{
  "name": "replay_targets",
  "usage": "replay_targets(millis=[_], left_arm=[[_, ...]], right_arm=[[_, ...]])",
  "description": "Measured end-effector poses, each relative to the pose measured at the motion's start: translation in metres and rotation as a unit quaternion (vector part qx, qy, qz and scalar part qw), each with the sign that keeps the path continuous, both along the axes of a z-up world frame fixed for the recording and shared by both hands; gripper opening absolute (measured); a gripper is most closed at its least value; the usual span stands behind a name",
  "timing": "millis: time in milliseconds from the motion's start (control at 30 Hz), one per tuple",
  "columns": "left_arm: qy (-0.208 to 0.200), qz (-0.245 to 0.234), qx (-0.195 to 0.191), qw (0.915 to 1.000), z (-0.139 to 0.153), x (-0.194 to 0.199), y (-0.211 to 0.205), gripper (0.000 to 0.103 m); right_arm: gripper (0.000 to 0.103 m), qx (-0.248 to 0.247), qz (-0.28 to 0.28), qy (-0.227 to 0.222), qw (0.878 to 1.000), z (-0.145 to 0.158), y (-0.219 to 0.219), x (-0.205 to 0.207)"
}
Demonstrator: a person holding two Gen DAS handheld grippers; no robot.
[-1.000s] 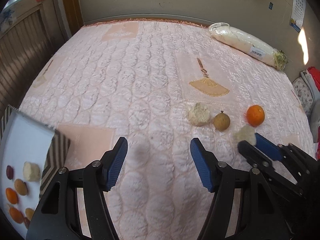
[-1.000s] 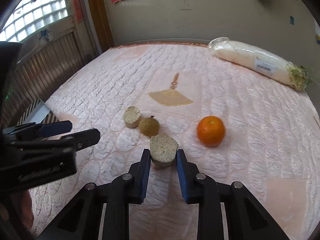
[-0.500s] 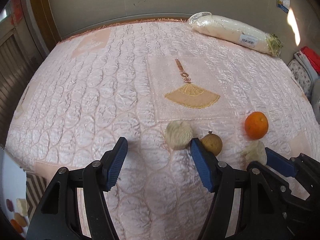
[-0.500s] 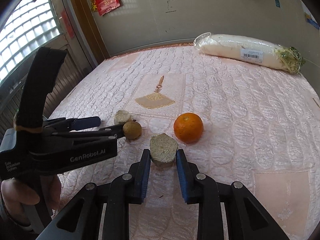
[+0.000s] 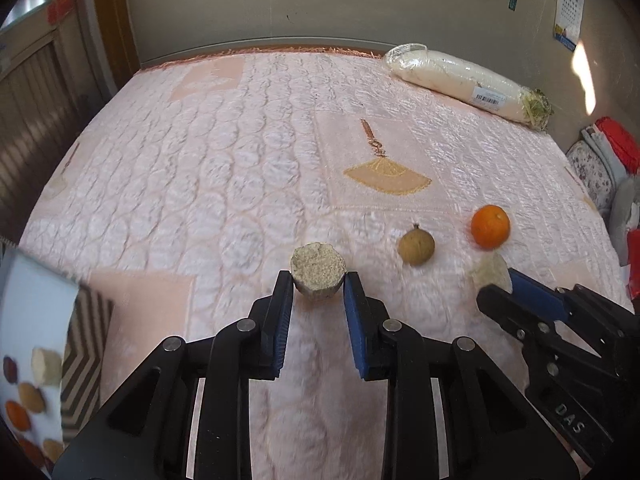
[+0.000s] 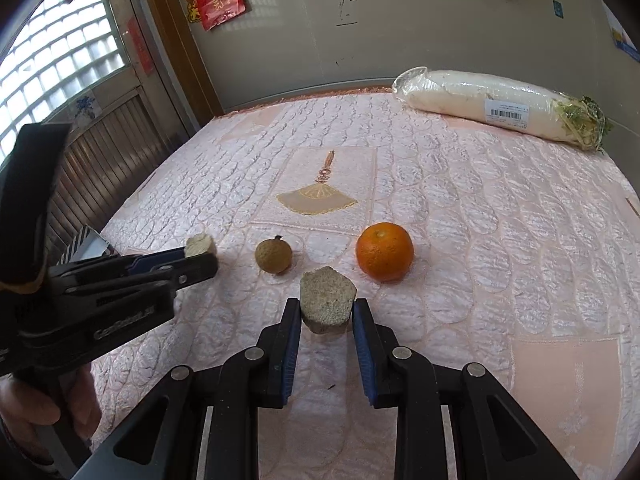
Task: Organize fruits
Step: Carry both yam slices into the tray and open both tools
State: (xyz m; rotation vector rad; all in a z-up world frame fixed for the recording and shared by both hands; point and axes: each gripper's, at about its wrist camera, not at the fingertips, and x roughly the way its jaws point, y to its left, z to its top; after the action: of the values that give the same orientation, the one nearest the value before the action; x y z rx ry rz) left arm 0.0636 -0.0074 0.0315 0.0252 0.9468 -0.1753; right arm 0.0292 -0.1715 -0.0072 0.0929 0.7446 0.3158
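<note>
Both grippers were loaded. The left gripper was closed on a pale, rough-cut chunk, seen at lower centre of the left wrist view with its flat cut face toward the lens. The right gripper was clamped the same way on a second pale chunk, at lower centre of its own view.

Two fruits lay loose on the pink quilted bedspread: a small brown round fruit just up and left of the right gripper's tips, and an orange up and right of them — the two apart from each other, not touching.

The relation that mattered was where the collecting tray lay. It showed only at the lower-left edge of the left wrist view, blurred, with several fruits already in it, well to the left of the left gripper's tips. In the right wrist view only a striped corner showed at mid-left, behind the other tool. So the left hand appeared nearer, and its chunk would likely be delivered first; the chunks were squat, with no long axis to align.

A wrapped white radish lay at upper right, away from the work.
</note>
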Motion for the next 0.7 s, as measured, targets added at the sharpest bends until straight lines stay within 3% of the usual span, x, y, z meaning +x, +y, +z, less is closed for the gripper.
replay_targets(millis=[700], left_arm=[[-0.055,0.056,0.038,0.9962,0.029,-0.12,0.068,0.025]], right_arm=[[0.025,-0.002,0.043,-0.041,0.998,0.019,0.075,-0.097]])
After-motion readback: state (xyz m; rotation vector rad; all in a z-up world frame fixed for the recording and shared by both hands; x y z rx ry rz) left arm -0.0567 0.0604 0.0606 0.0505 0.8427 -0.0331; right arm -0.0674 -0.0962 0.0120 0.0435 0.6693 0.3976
